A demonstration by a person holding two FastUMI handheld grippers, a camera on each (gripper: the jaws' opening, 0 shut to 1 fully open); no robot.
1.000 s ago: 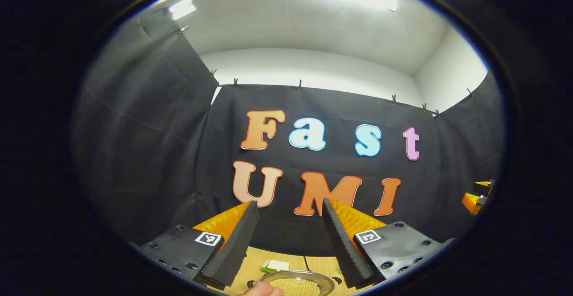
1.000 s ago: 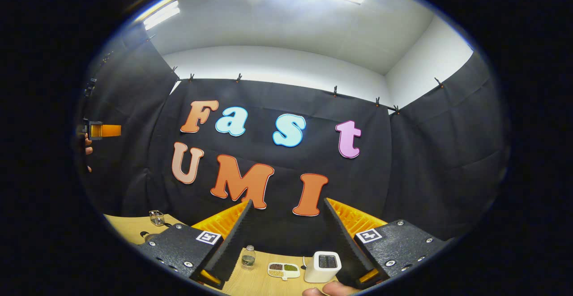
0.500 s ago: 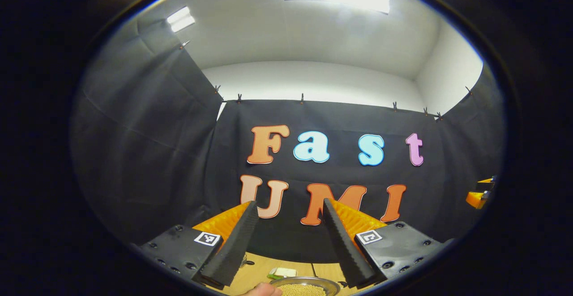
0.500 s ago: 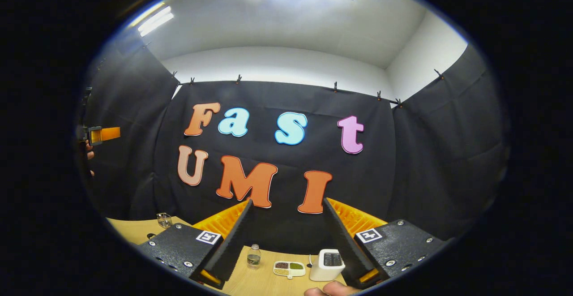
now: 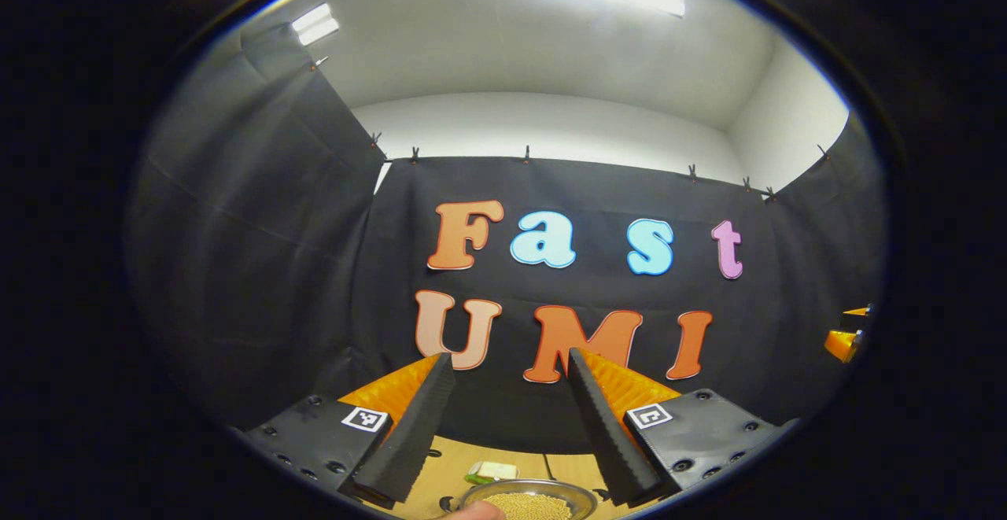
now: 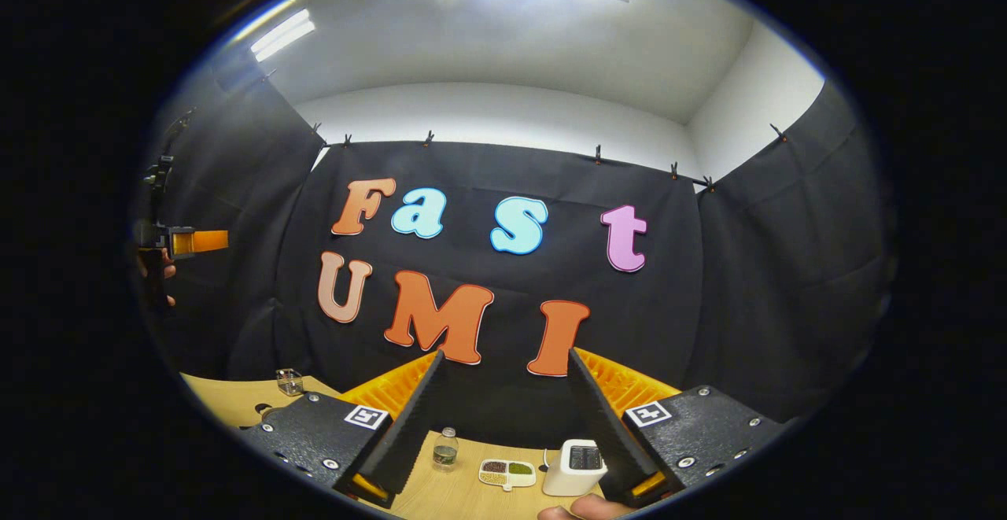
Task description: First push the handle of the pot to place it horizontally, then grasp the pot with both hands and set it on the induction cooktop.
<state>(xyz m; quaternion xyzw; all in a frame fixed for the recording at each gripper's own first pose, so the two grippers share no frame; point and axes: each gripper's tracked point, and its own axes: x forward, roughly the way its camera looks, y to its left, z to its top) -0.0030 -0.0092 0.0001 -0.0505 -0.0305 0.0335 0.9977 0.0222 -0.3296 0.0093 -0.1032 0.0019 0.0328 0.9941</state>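
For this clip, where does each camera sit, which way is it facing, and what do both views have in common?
Left gripper view: rides on the left tool, aimed up at the black cloth wall; open fingers, a fingertip, metal bowl of grain below.
Right gripper view: rides on the right tool, facing the same wall; open fingers, a fingertip, small bottle, divided dish, white appliance.
Shared: the wall, ceiling lights, wooden table; each catches the other tool at its edge.
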